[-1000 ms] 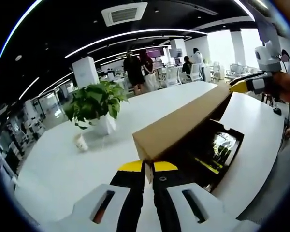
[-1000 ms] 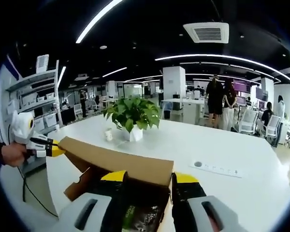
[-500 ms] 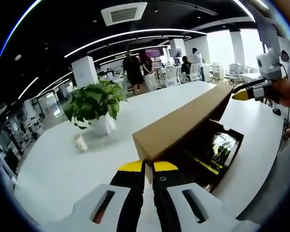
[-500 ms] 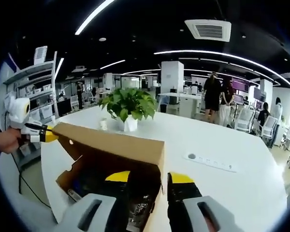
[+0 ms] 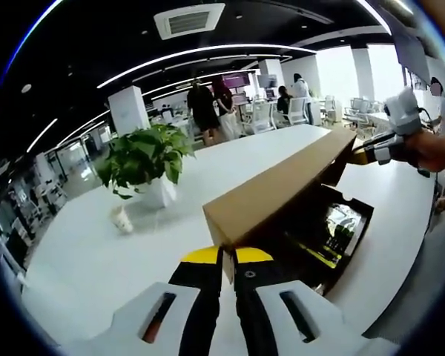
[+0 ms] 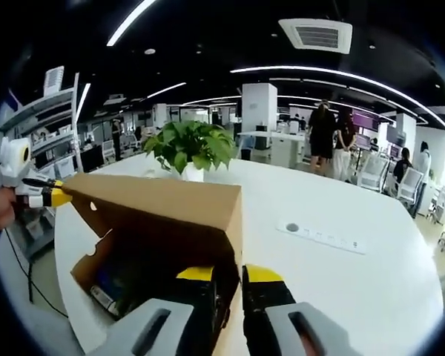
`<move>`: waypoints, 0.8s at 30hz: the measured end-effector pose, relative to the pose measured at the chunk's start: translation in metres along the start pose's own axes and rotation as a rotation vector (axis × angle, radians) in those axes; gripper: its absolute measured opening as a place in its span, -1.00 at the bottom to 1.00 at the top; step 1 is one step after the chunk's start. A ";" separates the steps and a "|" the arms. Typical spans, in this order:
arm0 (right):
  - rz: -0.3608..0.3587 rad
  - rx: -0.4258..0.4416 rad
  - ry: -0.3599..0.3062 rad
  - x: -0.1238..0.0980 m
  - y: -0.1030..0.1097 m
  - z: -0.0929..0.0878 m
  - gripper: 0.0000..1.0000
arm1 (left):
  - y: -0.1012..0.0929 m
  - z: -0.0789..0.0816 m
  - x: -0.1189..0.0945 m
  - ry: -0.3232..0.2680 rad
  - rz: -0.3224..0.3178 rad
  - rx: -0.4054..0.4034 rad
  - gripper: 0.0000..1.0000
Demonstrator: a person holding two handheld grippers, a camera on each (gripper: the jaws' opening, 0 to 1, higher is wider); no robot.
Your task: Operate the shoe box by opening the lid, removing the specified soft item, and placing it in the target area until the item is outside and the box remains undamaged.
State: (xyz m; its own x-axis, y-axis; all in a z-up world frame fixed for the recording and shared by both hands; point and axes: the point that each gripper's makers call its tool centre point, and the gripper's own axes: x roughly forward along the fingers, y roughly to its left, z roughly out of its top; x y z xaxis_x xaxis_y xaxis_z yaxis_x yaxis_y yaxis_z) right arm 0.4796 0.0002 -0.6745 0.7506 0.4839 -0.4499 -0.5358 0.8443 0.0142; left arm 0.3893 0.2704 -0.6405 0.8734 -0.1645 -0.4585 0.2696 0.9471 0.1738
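Observation:
The shoe box (image 5: 354,248) stands on the white table (image 5: 81,252) with its brown cardboard lid (image 5: 282,185) tipped up on edge. My left gripper (image 5: 228,256) is shut on the lid's near corner. At the lid's far end, the right gripper (image 5: 363,154) comes in beside a hand. A dark shiny package (image 5: 337,226) lies inside the box. In the right gripper view the lid (image 6: 156,200) stands upright over the dark inside, my right gripper (image 6: 230,273) is shut on its corner, and the left gripper (image 6: 55,196) holds the far corner.
A potted plant (image 5: 144,159) (image 6: 189,144) and a small cup (image 5: 124,219) stand on the table behind the box. A power strip (image 6: 322,236) lies to the right. People (image 5: 208,107) stand far back, and shelves (image 6: 59,133) are at the left.
My right gripper's jaws have drawn together onto the lid's corner. In the right gripper view the lid has swung up to stand steeper. The left gripper has kept its hold.

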 end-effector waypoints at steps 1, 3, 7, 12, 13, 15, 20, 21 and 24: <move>0.000 0.002 0.000 0.003 -0.001 0.000 -0.87 | 0.000 0.000 0.000 0.000 0.000 0.000 -0.95; 0.005 0.014 -0.004 0.006 -0.001 0.000 -0.90 | 0.001 0.001 0.001 -0.001 0.001 -0.001 -0.95; -0.012 0.027 0.006 0.014 -0.007 -0.004 -0.98 | 0.002 0.002 0.002 -0.002 0.001 -0.003 -0.95; -0.025 0.031 0.021 0.020 -0.011 -0.009 -1.00 | 0.004 0.005 0.005 -0.004 0.003 -0.004 -0.95; -0.032 0.027 0.017 0.020 -0.011 -0.008 -1.00 | 0.004 0.005 0.005 -0.005 0.003 -0.004 -0.95; -0.037 0.024 0.013 0.022 -0.011 -0.006 -1.00 | 0.005 0.006 0.007 -0.006 0.006 -0.003 -0.95; -0.035 0.031 0.005 0.023 -0.012 -0.003 -1.00 | 0.010 0.010 0.012 -0.011 0.022 -0.007 -0.95; -0.034 0.030 0.005 0.023 -0.012 -0.003 -1.00 | 0.011 0.010 0.014 -0.014 0.028 -0.003 -0.94; -0.027 0.029 0.005 0.025 -0.012 -0.001 -1.00 | 0.013 0.012 0.017 -0.012 0.038 0.002 -0.94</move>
State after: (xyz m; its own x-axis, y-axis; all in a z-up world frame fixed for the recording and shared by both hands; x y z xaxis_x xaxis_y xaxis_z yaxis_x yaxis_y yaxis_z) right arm 0.5045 0.0016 -0.6864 0.7628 0.4596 -0.4548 -0.5036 0.8635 0.0279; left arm 0.4128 0.2770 -0.6358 0.8879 -0.1318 -0.4407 0.2371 0.9521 0.1929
